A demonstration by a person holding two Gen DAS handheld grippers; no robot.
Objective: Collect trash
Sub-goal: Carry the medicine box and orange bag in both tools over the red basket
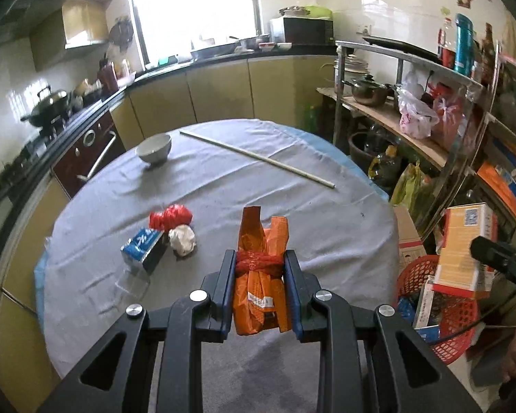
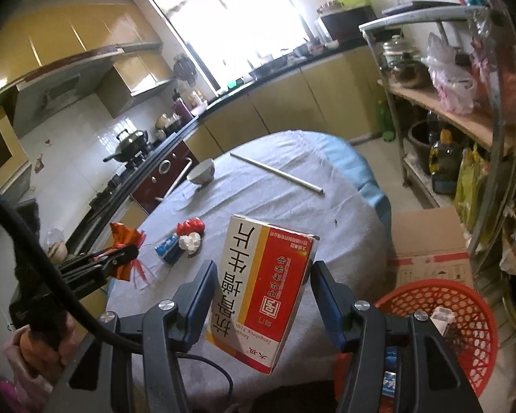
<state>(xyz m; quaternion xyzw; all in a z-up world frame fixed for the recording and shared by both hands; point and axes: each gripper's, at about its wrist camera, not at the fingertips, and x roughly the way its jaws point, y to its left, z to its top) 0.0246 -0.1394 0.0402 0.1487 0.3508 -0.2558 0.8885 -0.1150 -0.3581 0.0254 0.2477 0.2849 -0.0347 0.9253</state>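
The left gripper is clamped on an orange wrapper bundle above the table; the right gripper has a red-and-white carton between its jaws, though contact on the right side cannot be confirmed. Risk: the carton sits tilted beside the red basket — a loose hold could drop it outside the rim. Remaining trash — red wad, white wad, blue pack — lies on the grey cloth in a cluttered kitchen.

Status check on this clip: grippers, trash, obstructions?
Left gripper shut on orange bag. Right gripper open around box, near red basket. Three scraps on table. Nothing blocking.
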